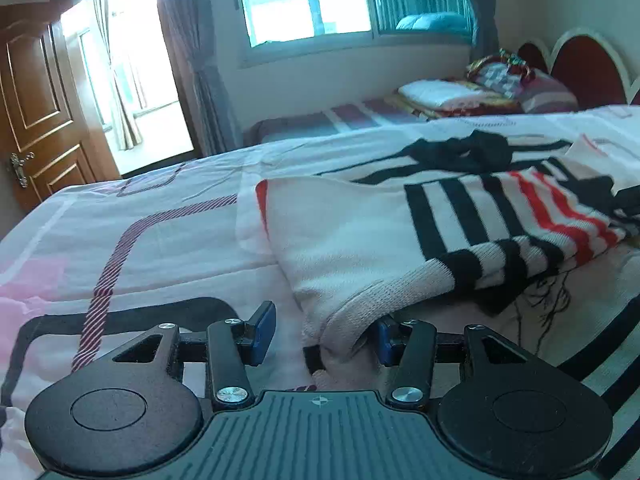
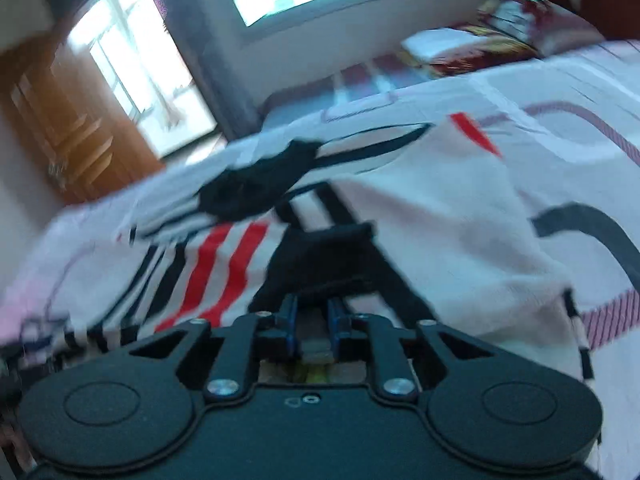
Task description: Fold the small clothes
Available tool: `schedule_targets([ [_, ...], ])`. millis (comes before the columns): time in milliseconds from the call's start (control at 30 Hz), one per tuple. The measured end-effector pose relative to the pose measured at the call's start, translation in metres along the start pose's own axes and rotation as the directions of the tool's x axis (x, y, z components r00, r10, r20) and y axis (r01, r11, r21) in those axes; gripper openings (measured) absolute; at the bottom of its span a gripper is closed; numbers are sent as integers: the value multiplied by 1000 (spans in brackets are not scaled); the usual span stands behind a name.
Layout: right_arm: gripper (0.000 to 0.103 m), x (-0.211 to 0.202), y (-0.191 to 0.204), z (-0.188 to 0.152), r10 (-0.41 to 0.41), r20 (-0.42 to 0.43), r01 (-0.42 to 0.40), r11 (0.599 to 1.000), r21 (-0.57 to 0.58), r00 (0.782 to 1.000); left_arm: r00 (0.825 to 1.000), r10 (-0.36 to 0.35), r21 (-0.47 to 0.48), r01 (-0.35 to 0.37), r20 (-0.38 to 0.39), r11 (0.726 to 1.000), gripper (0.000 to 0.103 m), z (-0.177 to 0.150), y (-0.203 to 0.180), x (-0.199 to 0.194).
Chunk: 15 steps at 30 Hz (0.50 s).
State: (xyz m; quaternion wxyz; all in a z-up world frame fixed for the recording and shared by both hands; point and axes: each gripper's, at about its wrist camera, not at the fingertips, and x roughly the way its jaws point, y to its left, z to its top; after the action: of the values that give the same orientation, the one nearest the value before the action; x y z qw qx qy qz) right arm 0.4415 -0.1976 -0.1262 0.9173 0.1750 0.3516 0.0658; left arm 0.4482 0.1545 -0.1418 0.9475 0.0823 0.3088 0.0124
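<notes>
Nearest, the left gripper (image 1: 322, 334) stands half open around the striped sweater's (image 1: 360, 240) white cuff, its left pad clear of it, while the right gripper's (image 2: 312, 320) jaws stand narrow at the black edge, grip unclear in the blur, on the bedspread (image 1: 160, 248), pillows (image 1: 500, 84) beyond.

Daylight comes in through the window (image 1: 308, 0) and the open doorway (image 1: 132, 80); both are overexposed and glare white. The room has a cool blue tint. The left wrist picture is sharp, while the right wrist picture is strongly motion-blurred. Straight lines bend at the dark fisheye corners.
</notes>
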Motion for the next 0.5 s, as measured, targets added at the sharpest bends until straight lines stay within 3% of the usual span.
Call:
schedule_targets([
  [267,33,11,-24,8,90,-10,-85,973,216,996,998,-51,-120,47,-26,992,51,-8,12,8],
  [400,33,8,-24,10,95,-9,-90,969,230,995,998,-50,-98,48,-24,994,51,-11,11,6],
  [433,32,11,-23,10,83,-22,-76,973,220,996,998,-57,-100,54,-22,994,51,-11,12,6],
  [500,5,14,-16,11,46,-34,-40,986,160,998,997,-74,-116,71,-23,991,51,-12,17,7],
])
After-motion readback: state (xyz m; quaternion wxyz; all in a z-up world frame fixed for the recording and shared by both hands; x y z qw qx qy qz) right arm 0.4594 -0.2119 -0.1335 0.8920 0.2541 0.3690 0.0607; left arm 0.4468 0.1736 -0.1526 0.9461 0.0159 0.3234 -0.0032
